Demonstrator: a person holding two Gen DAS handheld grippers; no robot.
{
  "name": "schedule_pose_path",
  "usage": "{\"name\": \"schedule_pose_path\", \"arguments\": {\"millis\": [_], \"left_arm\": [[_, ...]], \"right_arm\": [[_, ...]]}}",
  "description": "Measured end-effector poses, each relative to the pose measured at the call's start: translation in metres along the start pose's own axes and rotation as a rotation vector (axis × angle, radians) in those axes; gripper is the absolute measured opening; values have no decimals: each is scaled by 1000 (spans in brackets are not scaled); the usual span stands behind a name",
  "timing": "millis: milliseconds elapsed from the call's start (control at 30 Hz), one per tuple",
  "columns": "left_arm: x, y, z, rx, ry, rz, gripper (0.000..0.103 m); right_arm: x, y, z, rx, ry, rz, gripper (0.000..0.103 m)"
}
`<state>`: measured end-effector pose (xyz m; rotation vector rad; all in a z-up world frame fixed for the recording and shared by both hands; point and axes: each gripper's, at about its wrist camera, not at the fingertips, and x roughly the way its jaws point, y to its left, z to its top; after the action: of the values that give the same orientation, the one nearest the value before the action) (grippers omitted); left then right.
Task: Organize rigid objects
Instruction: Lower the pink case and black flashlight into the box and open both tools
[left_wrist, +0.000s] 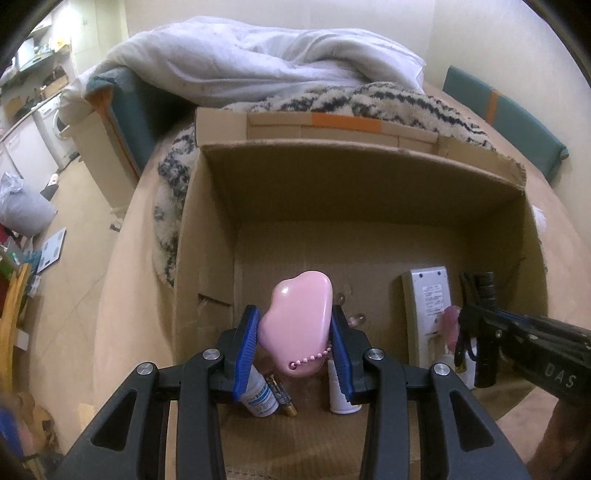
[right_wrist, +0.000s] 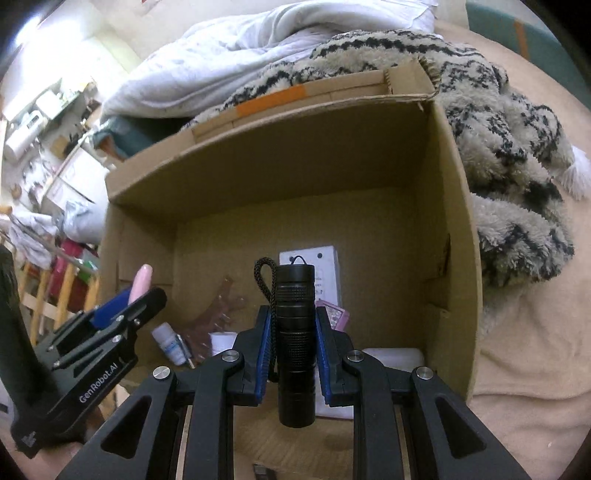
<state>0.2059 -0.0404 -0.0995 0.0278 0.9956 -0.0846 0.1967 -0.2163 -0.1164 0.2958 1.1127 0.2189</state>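
Observation:
My left gripper is shut on a pink cloud-shaped case with a bead chain, held over the open cardboard box. My right gripper is shut on a black flashlight with a wrist cord, held upright over the same box. Each gripper shows in the other's view: the right one at the right, the left one at the left. On the box floor lie a white remote, a small white bottle, a battery and a white tube.
The box stands on a beige bed. A black-and-cream fluffy blanket and a white duvet lie behind and beside it. A pink patterned item and a clear plastic piece lie in the box. The floor with clutter is at the left.

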Motion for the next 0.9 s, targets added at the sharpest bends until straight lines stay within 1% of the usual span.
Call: {"name": "schedule_pose_path", "arguments": {"millis": [100, 167, 300, 433, 467, 500, 533, 567, 600, 633, 667, 700, 767, 833, 900], "left_arm": [[6, 1, -1, -2, 23, 24, 34], [9, 1, -2, 4, 30, 41, 34], [10, -1, -5, 23, 34, 44, 34], [11, -3, -7, 36, 38, 44, 34], [11, -4, -6, 37, 39, 40, 35], [11, -4, -7, 37, 40, 37, 39], [11, -5, -6, 37, 40, 34, 42], [9, -6, -7, 38, 35, 34, 51], [8, -6, -7, 40, 29, 38, 60], [6, -7, -7, 42, 19, 40, 61], [5, -8, -7, 48, 13, 37, 61], [4, -9, -7, 55, 13, 36, 62], [3, -10, -7, 64, 15, 38, 62], [1, -10, -7, 64, 7, 47, 62], [-1, -8, -6, 61, 1, 51, 62]], "right_arm": [[3, 0, 1, -10, 10, -30, 23], [5, -2, 1, -1, 19, -34, 23], [7, -8, 1, 38, 32, -8, 23], [3, -7, 2, 37, 10, 1, 23], [2, -7, 2, 39, 9, 7, 23], [2, -7, 2, 43, 8, 13, 24], [1, -8, 3, 49, 7, 17, 30], [1, -8, 3, 55, 4, 26, 44], [-1, -9, 4, 64, -2, 43, 56], [-3, -9, 4, 73, -8, 88, 65], [-4, -7, 5, 76, -11, 111, 74], [-5, -5, 5, 65, -15, 117, 76], [-8, 2, 5, 31, -29, 96, 82], [-9, 5, 5, 14, -38, 89, 85], [-10, 7, 5, 9, -44, 88, 85]]}}
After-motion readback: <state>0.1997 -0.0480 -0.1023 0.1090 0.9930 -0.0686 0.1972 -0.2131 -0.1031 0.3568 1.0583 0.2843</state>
